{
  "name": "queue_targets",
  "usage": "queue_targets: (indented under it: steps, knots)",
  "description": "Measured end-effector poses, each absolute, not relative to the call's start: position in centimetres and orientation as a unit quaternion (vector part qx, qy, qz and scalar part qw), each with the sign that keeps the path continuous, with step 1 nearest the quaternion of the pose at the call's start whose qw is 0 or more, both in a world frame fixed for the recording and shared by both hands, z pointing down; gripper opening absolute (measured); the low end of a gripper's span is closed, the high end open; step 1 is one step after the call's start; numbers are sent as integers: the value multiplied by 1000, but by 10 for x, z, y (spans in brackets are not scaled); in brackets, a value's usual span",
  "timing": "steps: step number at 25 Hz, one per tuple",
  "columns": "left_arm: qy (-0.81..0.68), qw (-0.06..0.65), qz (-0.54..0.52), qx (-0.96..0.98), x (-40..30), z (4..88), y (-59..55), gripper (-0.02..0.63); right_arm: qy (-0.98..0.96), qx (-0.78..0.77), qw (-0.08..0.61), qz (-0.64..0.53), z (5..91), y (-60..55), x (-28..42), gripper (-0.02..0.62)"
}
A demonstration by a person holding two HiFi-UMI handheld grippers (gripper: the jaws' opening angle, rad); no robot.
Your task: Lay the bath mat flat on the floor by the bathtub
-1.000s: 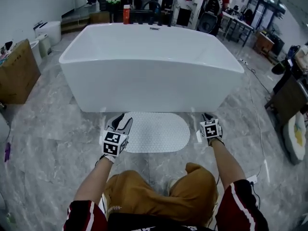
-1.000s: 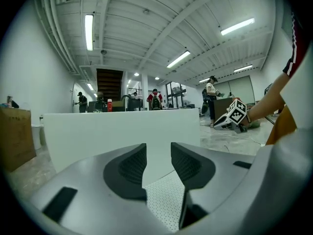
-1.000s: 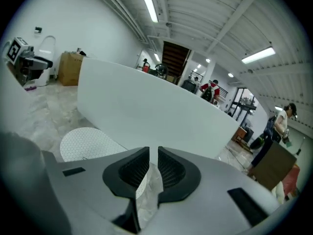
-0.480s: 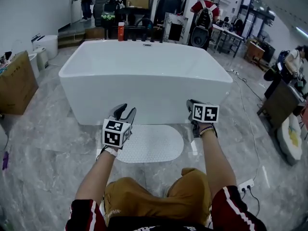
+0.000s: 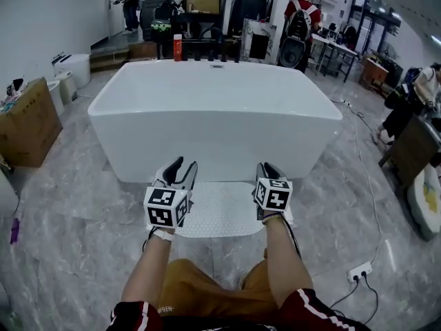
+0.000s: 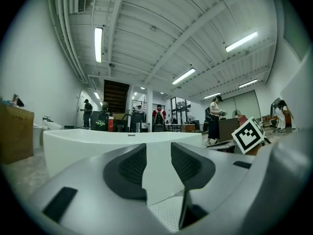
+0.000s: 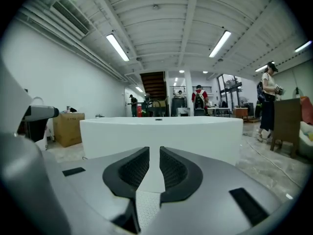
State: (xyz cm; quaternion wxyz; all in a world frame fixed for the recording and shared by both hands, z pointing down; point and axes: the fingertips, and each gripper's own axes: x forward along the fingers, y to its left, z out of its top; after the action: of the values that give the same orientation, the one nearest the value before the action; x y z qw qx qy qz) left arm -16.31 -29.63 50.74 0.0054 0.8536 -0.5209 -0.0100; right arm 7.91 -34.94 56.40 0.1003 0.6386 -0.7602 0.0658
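Floor point(image 5: 76, 198) bears the bath mat point(image 5: 220, 209), plainest overhead; left tongs point(image 6: 158, 155) gape, right tongs point(image 7: 154, 155) barely.

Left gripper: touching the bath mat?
Apart. In the left gripper view, the left gripper stands open and empty, the bathtub showing between its jaws, the bath mat lying lower down.

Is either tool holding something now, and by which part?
Nothing is held. The left tool and the right tool have empty jaws; the mat lies on the floor.
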Motion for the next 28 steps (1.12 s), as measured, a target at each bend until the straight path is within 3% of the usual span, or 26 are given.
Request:
queue_targets:
  steps: [9, 16, 28]
  knots:
    - [-563, -5, -18, 827, -157, 515, -321, 158, -784, 607, 133, 11, 568, -383, 51, 84]
    - [-567, -17, -10, 824, -135, 503, -355, 158, -774, 614, 155, 26, 590, -399, 85, 102]
    - [-544, -15, 10, 839, -97, 336, -385, 158, -763, 622, 170, 55, 458, -378, 144, 109]
